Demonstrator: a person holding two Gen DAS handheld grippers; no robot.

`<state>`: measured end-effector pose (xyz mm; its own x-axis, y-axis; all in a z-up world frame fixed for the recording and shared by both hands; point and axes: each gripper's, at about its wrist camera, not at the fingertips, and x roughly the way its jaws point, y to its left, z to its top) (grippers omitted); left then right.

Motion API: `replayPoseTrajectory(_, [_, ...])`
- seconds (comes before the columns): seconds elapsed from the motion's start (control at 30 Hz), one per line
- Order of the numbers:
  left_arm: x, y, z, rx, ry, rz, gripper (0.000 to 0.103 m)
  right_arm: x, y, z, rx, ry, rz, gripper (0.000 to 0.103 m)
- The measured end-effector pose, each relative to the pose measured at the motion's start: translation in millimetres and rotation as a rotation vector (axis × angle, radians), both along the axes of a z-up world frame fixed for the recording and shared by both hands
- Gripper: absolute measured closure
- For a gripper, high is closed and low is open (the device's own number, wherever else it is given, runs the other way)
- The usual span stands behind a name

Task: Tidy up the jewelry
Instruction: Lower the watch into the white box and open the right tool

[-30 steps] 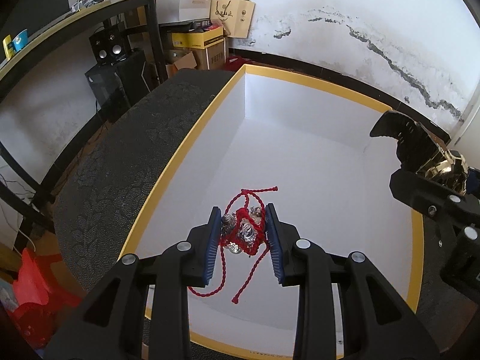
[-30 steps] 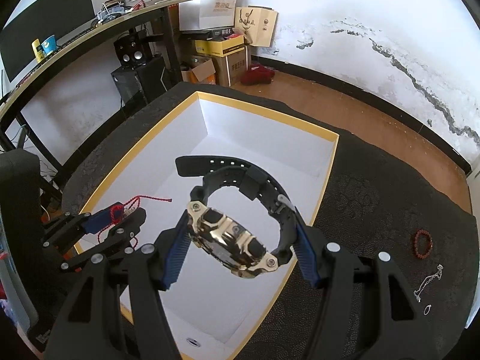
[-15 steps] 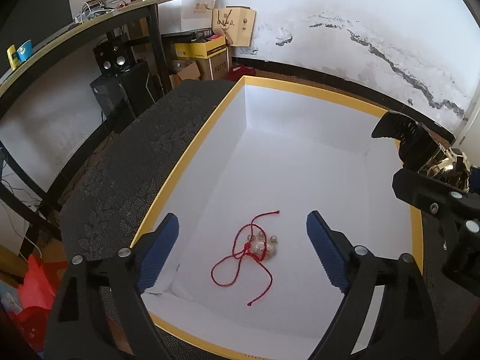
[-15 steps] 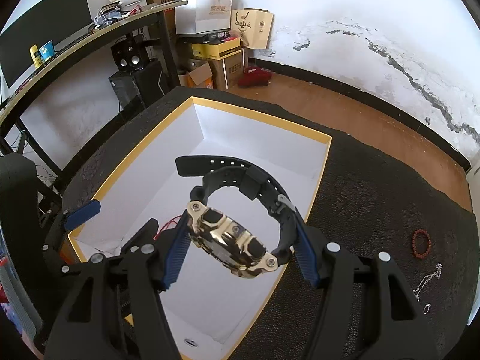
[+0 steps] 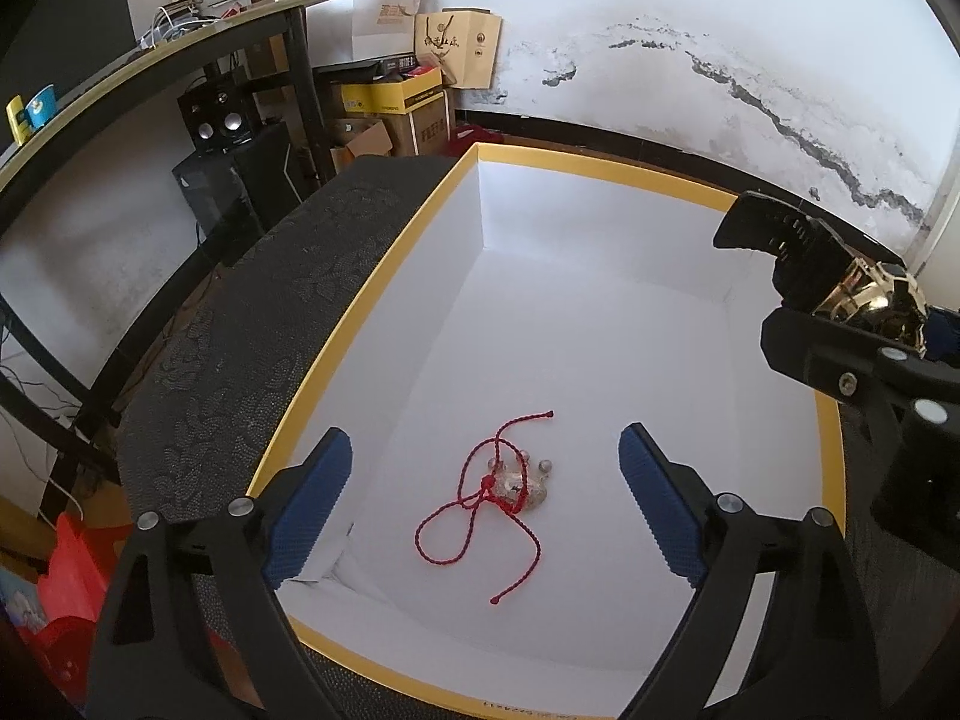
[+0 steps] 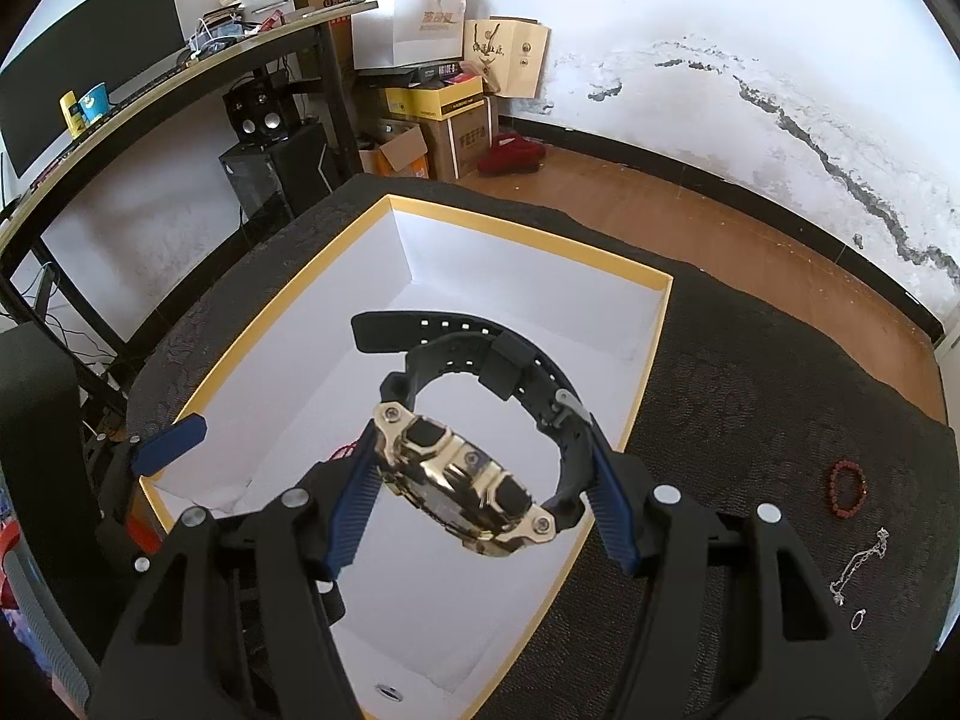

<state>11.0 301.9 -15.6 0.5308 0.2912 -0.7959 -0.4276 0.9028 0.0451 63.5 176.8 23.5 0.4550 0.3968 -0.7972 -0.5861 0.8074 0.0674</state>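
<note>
L tongs: left gripper, blue ribbed pads far apart and opening further; nothing pressed between them.
Under L tongs: red braided cord bracelet with silver charms lies loose on the floor of the white cardboard box with yellow rim, near the box's near-left corner.
R tongs: right gripper clamped on black-strapped watch with gold-coloured case, pads on opposite sides of the strap loop, held above the box's right rim.
Outward: dark red bead bracelet, thin silver chain and small ring wait on the dark embossed table cloth, toward its right edge, well apart from the box.
Step in hand: watch into box (my read).
How to do well: bring it inward over bare box floor, clear of the cord; lower close before releasing so it doesn't drop; pull L tongs straight out w/o snagging cord ends.
</note>
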Motion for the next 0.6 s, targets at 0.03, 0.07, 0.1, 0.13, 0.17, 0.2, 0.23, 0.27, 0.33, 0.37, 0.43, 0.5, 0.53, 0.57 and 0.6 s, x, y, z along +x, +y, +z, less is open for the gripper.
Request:
replayPoseTrajectory(0.03, [-0.7, 0.5, 0.1, 0.000, -0.001, 0.002, 0.015, 0.6, -0.1, -0.7, -0.001, 0.001, -0.001, 0.041])
replayPoseTrajectory(0.07, [-0.7, 1.1, 0.1, -0.002, 0.000, 0.004, 0.015, 1.0, 0.6, -1.2, -0.002, 0.002, -0.001, 0.041])
replayPoseTrajectory(0.1, [-0.1, 2.3, -0.1, -0.002, 0.001, 0.005, 0.015, 1.5, 1.5, -1.8, -0.004, 0.002, 0.000, 0.041])
replayPoseTrajectory(0.13, [0.0, 2.8, -0.3, -0.003, 0.002, 0.005, 0.015, 1.9, 1.9, -2.6, -0.005, 0.004, -0.001, 0.041])
replayPoseTrajectory(0.17, [-0.8, 2.4, -0.9, -0.003, 0.002, 0.004, 0.015, 2.3, 2.4, -3.7, -0.006, 0.005, -0.001, 0.041])
replayPoseTrajectory(0.2, [-1.0, 2.5, -1.0, -0.005, 0.002, 0.003, 0.015, 3.2, 3.2, -4.9, -0.006, 0.007, -0.002, 0.041])
replayPoseTrajectory(0.23, [-0.9, 2.1, -1.1, -0.005, 0.004, 0.002, 0.015, 4.0, 4.2, -5.9, -0.008, 0.009, -0.002, 0.041])
replayPoseTrajectory(0.27, [-1.3, 2.0, -1.5, -0.002, 0.007, 0.001, 0.015, 4.8, 4.5, -7.0, -0.008, 0.012, -0.002, 0.041])
replayPoseTrajectory(0.33, [-1.8, 2.9, -2.2, -0.003, 0.008, -0.003, 0.015, 6.6, 6.3, -9.8, -0.013, 0.017, -0.004, 0.041])
replayPoseTrajectory(0.37, [-2.0, 3.3, -2.1, -0.001, 0.009, -0.002, 0.015, 7.8, 7.2, -11.4, -0.014, 0.019, -0.006, 0.041])
replayPoseTrajectory(0.43, [-3.0, 4.2, -2.7, -0.002, 0.011, -0.004, 0.015, 10.2, 9.2, -16.3, -0.020, 0.025, -0.009, 0.041])
replayPoseTrajectory(0.5, [-4.3, 6.3, -3.4, -0.003, 0.012, -0.005, 0.015, 12.8, 11.9, -20.9, -0.027, 0.031, -0.010, 0.041])
replayPoseTrajectory(0.53, [-5.1, 6.5, -3.5, -0.004, 0.011, -0.006, 0.015, 14.2, 13.5, -23.9, -0.033, 0.034, -0.012, 0.040])
replayPoseTrajectory(0.57, [-6.1, 6.9, -3.8, -0.004, 0.011, -0.008, 0.015, 15.9, 15.7, -25.8, -0.037, 0.037, -0.013, 0.040])
replayPoseTrajectory(0.6, [-6.5, 7.0, -3.9, -0.003, 0.011, -0.009, 0.015, 17.8, 17.4, -29.5, -0.043, 0.042, -0.015, 0.040])
